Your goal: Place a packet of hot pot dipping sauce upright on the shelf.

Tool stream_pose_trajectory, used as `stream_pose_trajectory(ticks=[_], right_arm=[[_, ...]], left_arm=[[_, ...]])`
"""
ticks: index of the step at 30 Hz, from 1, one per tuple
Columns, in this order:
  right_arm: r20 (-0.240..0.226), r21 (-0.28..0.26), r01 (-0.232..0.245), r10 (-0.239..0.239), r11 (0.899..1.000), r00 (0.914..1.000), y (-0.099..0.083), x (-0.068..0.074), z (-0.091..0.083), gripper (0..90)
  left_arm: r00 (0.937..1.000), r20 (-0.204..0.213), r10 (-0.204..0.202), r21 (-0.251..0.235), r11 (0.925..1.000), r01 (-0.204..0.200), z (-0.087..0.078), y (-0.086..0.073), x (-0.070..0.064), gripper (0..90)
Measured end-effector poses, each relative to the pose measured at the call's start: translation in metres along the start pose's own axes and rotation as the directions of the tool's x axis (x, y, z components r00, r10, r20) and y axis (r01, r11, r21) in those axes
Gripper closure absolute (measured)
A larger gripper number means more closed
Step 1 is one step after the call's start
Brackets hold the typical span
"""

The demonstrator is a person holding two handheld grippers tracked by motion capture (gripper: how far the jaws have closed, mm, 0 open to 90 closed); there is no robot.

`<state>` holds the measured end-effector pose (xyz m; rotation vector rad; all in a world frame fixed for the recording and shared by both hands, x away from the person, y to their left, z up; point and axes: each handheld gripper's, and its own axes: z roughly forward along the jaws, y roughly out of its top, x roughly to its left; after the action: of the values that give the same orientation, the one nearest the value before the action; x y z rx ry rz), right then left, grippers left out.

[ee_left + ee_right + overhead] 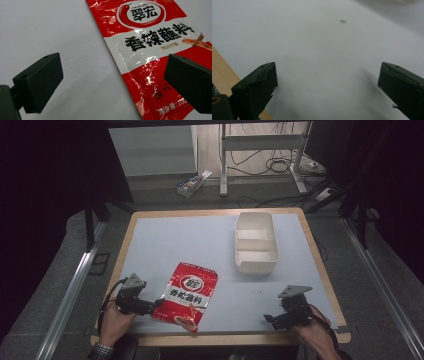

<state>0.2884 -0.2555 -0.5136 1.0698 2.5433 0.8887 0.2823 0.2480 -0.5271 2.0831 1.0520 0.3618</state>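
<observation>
The red sauce packet point(191, 292) lies flat on the table's point(200, 245) near left; our left gripper point(156, 305) straddles its edge, jaws wide. Our right gripper point(270, 319) hovers wide, well apart.

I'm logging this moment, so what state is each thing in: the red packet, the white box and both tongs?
Packet: sealed, lying flat on the table, not gripped.
Box: open, no lid, looks empty, upright.
Left tongs: open, at the packet's edge, one jaw over it.
Right tongs: open, holding nothing, over bare table.
</observation>
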Motion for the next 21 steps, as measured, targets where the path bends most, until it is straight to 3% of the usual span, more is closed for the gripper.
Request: stream_pose_trajectory(ticks=[2, 4, 10, 17, 18, 21], right_arm=[[0.012, -0.051, -0.007, 0.007, 0.999, 0.9999, 0.0023, -0.0059, -0.0051, 2.5], [0.02, -0.07, 0.012, -0.011, 0.997, 0.9997, 0.0059, -0.0059, -0.005, 2.5], [0.043, -0.048, 0.084, -0.082, 0.995, 0.9957, 0.0075, 0.0029, -0.0012, 2.3], [0.033, -0.027, 0.085, -0.084, 0.996, 0.9959, 0.0055, 0.0002, 0.0006, 3.0], [0.03, -0.026, 0.087, -0.086, 0.996, 0.9958, 0.0059, 0.001, 0.0012, 3.1], [0.031, -0.018, 0.096, -0.096, 0.995, 0.995, 0.0058, 0.0016, 0.0018, 3.3]], left_arm=[[1.0, -0.001, -0.005, -0.011, 0.9999, 0.005, 0.0006, -0.0005, -0.0001, 0.3], [0.9991, 0.017, -0.039, -0.03, 0.9988, 0.04, -0.0006, -0.0011, 0.0023, 0.5], [0.998, -0.012, -0.062, -0.025, 0.9978, 0.062, -0.0006, -0.0011, 0.0051, 7.0], [0.9973, -0.028, -0.068, -0.004, 0.9977, 0.068, -0.0005, -0.0002, 0.0044, 19.8], [0.9972, -0.027, -0.071, -0.004, 0.9975, 0.07, -0.001, 0.0002, 0.0044, 26.5], [0.9963, -0.017, -0.084, -0.005, 0.9964, 0.084, -0.0021, 0.0013, 0.0053, 33.8]])
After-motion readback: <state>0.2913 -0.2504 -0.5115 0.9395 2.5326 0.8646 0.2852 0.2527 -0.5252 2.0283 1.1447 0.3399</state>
